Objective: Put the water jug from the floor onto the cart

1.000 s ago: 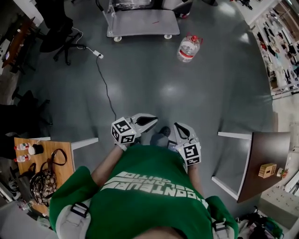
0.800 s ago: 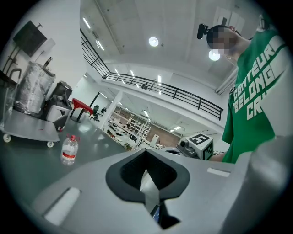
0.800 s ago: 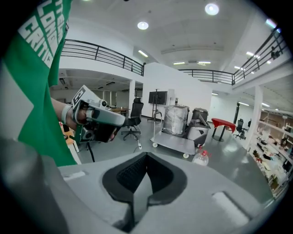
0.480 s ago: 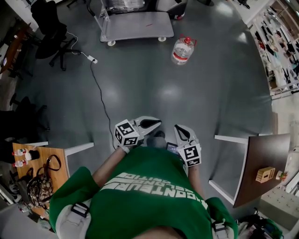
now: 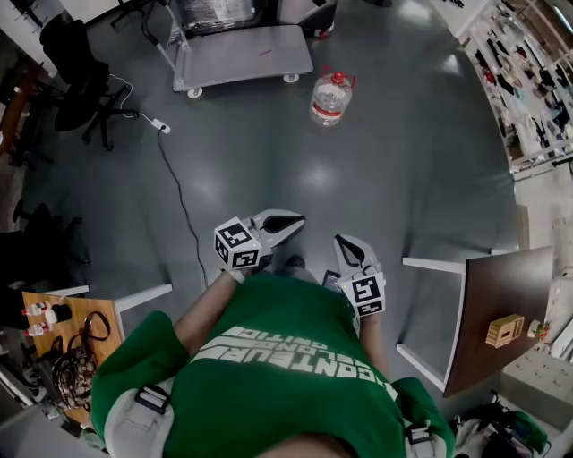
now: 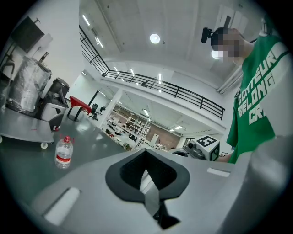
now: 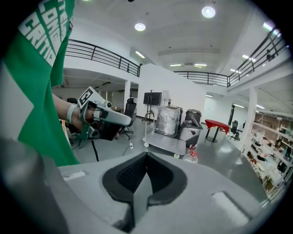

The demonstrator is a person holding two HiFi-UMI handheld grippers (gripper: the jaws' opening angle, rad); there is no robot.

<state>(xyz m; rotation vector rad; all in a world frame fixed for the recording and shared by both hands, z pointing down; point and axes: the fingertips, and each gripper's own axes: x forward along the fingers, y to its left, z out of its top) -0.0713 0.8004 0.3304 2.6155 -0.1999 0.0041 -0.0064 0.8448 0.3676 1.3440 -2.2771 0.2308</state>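
Observation:
The clear water jug (image 5: 329, 97) with a red cap and red label stands upright on the grey floor. It is just right of the flat grey cart (image 5: 242, 55). Both grippers are held in front of the person's green shirt, far short of the jug. My left gripper (image 5: 285, 224) is shut and empty, and it points level. My right gripper (image 5: 346, 247) is shut and empty too, and it tilts downward. The left gripper view shows the jug (image 6: 64, 153) small at the left, beyond the closed jaws (image 6: 146, 153). In the right gripper view the jug (image 7: 191, 156) stands beside the cart (image 7: 167, 144), past the closed jaws (image 7: 146, 155).
A wrapped bulky load (image 5: 210, 11) sits at the cart's far end. A power strip with a cable (image 5: 161, 127) runs across the floor at the left, near an office chair (image 5: 85, 67). A wooden table (image 5: 72, 313) stands at the left and a brown table (image 5: 497, 300) at the right.
The person has walked forward with both grippers. The tables on both sides have slid back, and the jug and cart have shifted left in the head view. Both grippers stay shut.

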